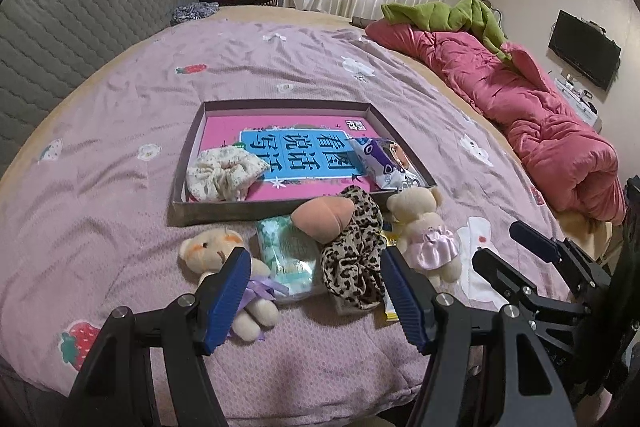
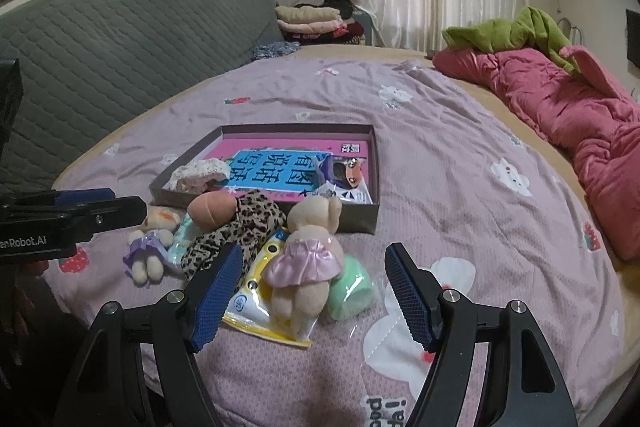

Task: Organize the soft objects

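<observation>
Lilac bedspread [image 1: 120, 155] carrying a shallow box [image 1: 280, 215] and a cluster of soft toys, with two hand-held grippers hovering over them.

Both are standing wide with nothing between the pads: the left hand-held gripper [image 1: 316, 267] is pointing down at the leopard scrunchie [image 1: 352, 267] and mint tissue pack [image 1: 286, 259], beside the bear with the purple bow [image 1: 208, 255]; the right hand-held gripper [image 2: 314, 267] is framing the bear in the pink skirt [image 2: 308, 251], which is lying on a yellow packet [image 2: 256, 311] next to a green roll [image 2: 350, 291]. A floral scrunchie [image 1: 224, 175] and a snack bag [image 1: 384, 159] are sitting inside the box, and a peach sponge [image 1: 324, 219] is leaning at its front wall.
</observation>
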The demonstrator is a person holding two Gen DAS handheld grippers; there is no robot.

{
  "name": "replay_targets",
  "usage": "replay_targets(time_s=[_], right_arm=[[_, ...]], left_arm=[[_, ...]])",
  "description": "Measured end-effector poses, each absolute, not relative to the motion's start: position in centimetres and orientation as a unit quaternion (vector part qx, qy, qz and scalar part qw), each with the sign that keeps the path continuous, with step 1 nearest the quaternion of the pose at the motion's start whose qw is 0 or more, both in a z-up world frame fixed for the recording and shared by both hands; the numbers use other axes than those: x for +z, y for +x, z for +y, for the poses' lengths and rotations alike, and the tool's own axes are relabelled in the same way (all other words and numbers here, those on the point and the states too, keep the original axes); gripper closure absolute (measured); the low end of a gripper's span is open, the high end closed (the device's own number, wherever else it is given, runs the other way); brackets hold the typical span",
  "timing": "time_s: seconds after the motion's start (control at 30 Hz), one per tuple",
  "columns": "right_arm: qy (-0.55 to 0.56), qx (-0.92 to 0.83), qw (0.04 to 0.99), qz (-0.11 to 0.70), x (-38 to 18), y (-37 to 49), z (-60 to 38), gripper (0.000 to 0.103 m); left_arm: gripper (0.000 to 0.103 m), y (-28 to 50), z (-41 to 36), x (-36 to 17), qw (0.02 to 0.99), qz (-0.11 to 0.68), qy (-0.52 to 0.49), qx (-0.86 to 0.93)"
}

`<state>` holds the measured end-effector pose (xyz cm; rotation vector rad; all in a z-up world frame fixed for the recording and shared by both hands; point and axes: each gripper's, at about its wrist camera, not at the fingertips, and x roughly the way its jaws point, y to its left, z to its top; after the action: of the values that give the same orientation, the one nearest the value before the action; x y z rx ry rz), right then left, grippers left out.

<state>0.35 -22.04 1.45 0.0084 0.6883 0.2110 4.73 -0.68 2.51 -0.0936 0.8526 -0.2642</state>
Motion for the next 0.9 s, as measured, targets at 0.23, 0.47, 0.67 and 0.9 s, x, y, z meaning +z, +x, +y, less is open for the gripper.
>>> replay_targets(time_s=[0.23,0.47,0.67,0.9], right_arm=[[0.008,0.103,0.931,0.349,0.7,0.5,-22.1,0.028],[0.0,0.108,0.925,0.365,-0.8,1.8,-21.4,0.028],[0.005,0.101,0.922,0.373,-2.0,3.3,-21.6,0.028],[0.006,0.102,0.922,0.373,-2.5,4.1,-22.0,0.028]], left_arm=[[0.036,4.8,-0.4,1.5,0.896,0.421,-0.049,-0.13],[0.036,6.0,-0.3,0.6,0.893,0.428,-0.05,-0.131],[0.036,7.1,-1.1,-0.2,0.89,0.434,-0.038,-0.138],[0.036,9.2,-2.5,-1.2,0.885,0.443,-0.029,-0.142]])
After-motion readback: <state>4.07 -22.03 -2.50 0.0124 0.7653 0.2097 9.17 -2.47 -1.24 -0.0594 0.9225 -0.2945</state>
